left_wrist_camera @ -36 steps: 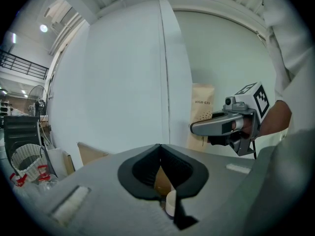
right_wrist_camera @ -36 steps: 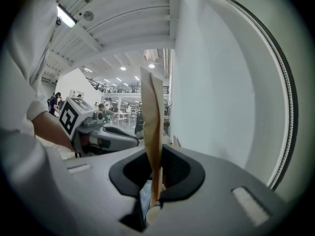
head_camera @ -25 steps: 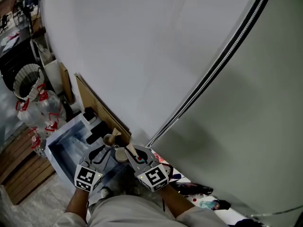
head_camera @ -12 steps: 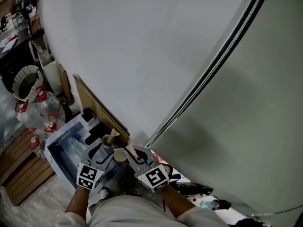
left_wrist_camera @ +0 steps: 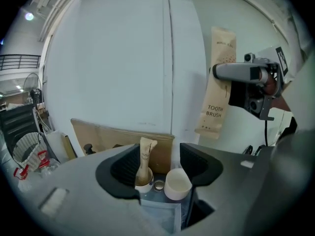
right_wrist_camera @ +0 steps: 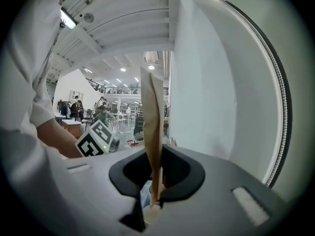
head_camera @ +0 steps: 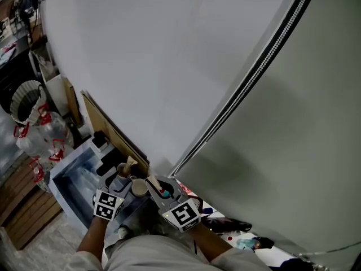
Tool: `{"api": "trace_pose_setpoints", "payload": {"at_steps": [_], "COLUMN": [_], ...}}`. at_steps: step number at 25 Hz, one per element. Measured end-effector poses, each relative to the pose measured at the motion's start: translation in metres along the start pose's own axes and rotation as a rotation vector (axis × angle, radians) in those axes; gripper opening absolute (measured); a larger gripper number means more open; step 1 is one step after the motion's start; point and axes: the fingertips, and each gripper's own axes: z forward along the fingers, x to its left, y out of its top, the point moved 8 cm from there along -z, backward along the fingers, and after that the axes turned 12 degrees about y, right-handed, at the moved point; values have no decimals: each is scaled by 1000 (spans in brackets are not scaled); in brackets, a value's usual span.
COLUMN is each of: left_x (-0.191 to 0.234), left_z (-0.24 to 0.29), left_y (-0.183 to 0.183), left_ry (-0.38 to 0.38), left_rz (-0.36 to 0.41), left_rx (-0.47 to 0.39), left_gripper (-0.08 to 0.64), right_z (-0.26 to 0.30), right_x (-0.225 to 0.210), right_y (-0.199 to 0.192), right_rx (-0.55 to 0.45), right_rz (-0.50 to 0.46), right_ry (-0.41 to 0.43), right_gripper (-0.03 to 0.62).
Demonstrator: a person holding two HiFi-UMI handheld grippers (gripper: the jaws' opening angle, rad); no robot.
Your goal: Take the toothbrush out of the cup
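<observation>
My right gripper is shut on a tan paper-wrapped toothbrush. It holds the packet upright, above a white cup. In the left gripper view the same packet hangs at the upper right. My left gripper stands wide open; its jaws have just been opening and the pads touch nothing. Ahead in their gap stand a cup with a second wrapped toothbrush and an empty white cup. In the head view both grippers sit low at the centre, with the left gripper beside the cups.
The cups stand on a blue-white tray with a small metal ring between them. A cardboard panel leans on the white wall behind. Water bottles and a wire basket are at far left. Dark clutter lies at the right.
My left gripper has moved in toward the cups and sunk. The right gripper has kept still with the toothbrush packet in it.
</observation>
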Motion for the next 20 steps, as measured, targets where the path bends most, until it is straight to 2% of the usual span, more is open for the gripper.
{"api": "trace_pose_setpoints", "payload": {"at_steps": [10, 14, 20], "left_x": [12, 13, 13], "left_z": [46, 60, 83], "left_y": [-29, -40, -46], "left_ry": [49, 59, 59], "left_rz": [-21, -26, -18], "left_rx": [131, 176, 224], "left_gripper": [259, 250, 244], "right_z": [0, -3, -3], "right_x": [-6, -7, -9], "right_y": [11, -2, 0], "right_rx": [1, 10, 18], "right_rz": [-17, -21, -24], "right_ry": [-4, 5, -1], "right_gripper": [31, 31, 32]}}
